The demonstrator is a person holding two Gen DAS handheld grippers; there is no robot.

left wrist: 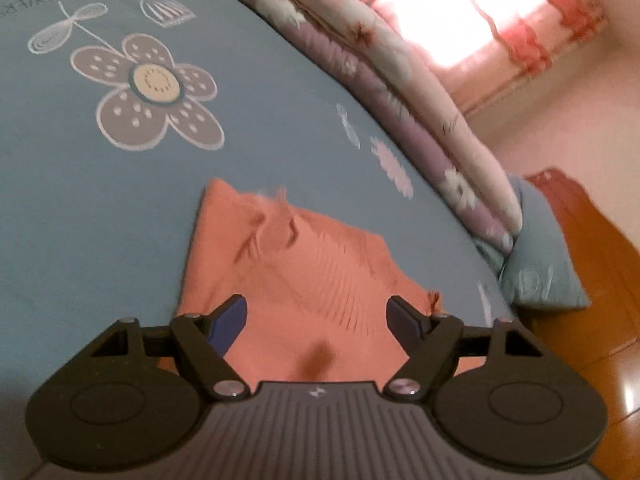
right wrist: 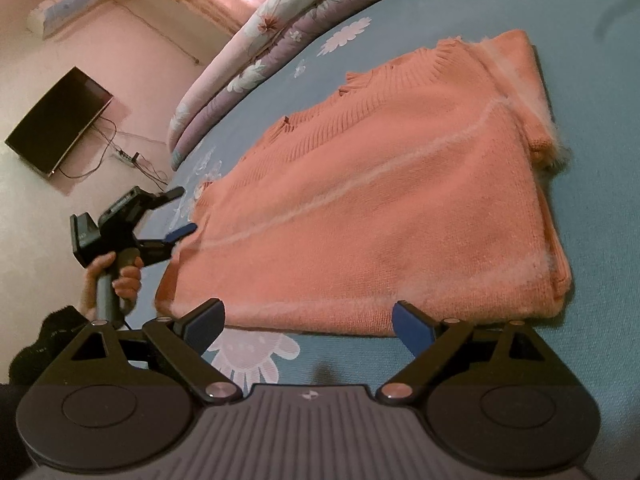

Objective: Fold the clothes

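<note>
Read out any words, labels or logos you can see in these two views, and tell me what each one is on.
"FLOWERS", apparently: pale capitals printed on the blue bedsheet, seen upside down at the left edge of the left wrist view and cut off by the frame, so the reading is uncertain.
Small white emblem on the left gripper body: a logo, no letters.
The same emblem on the right gripper body: no letters.
Orange sweater: no text visible.

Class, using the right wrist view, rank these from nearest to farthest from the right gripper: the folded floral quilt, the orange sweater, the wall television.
1. orange sweater: just ahead of the right gripper, on the blue sheet.
2. floral quilt: beyond the sweater, along the bed's far edge.
3. television: farthest, upper left on the wall.
</note>
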